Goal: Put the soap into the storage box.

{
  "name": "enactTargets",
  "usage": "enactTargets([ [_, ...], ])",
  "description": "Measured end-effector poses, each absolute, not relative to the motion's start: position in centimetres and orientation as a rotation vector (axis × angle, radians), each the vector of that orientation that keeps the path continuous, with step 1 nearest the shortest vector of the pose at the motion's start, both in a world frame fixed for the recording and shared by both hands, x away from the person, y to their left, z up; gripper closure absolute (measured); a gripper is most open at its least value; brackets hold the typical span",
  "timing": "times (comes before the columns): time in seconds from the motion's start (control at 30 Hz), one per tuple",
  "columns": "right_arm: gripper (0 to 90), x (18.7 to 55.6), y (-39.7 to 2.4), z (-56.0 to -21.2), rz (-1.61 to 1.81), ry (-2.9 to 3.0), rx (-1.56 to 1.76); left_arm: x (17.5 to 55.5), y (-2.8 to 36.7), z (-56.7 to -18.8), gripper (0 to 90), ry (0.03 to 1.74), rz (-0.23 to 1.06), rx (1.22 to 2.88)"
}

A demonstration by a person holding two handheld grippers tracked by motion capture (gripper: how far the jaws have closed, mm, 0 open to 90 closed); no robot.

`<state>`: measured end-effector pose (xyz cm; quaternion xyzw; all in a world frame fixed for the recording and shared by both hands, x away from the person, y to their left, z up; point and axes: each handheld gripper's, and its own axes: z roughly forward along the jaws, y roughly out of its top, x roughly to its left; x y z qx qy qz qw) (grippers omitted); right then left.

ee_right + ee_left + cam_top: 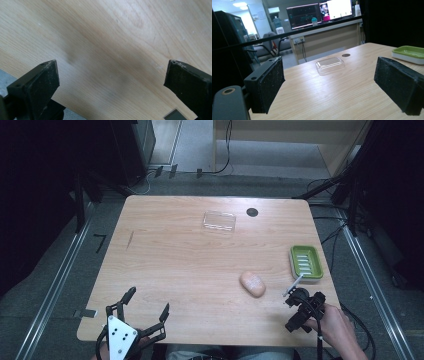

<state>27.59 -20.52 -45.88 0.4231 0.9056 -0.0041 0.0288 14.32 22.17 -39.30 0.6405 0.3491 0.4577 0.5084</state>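
Note:
A pink bar of soap (252, 283) lies on the wooden table (190, 255), right of the middle. Beyond it, at the right edge, stands a green soap dish (306, 262) (409, 52). A clear plastic lid (219, 221) (330, 65) rests near the far edge. My left gripper (148, 304) (334, 85) is open at the front left, holds nothing, and faces the lid. My right gripper (291, 311) (111, 75) is open and points down at bare wood at the front right, a little right of the soap. A hand (336, 322) holds it.
A round black hole (252, 212) (346, 55) sits in the tabletop beside the lid. Grey floor shows past the table edge (5, 75) in the right gripper view. Dark stands and cables ring the table.

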Motion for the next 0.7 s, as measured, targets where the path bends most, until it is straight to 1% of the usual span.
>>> enactTargets([
  [0.1,0.0,27.9,-19.9,-45.6,-0.013,2.801,1.291,14.3,22.0,-39.4,9.9,0.820,1.104,1.568],
  [0.2,0.0,28.2,-19.2,-45.4,-0.007,2.811,1.254,14.4,22.2,-39.3,9.9,0.841,1.105,1.552],
  [0.7,0.0,29.1,-16.2,-44.6,-0.022,2.833,1.191,14.4,22.2,-39.3,9.9,0.836,1.103,1.551],
])
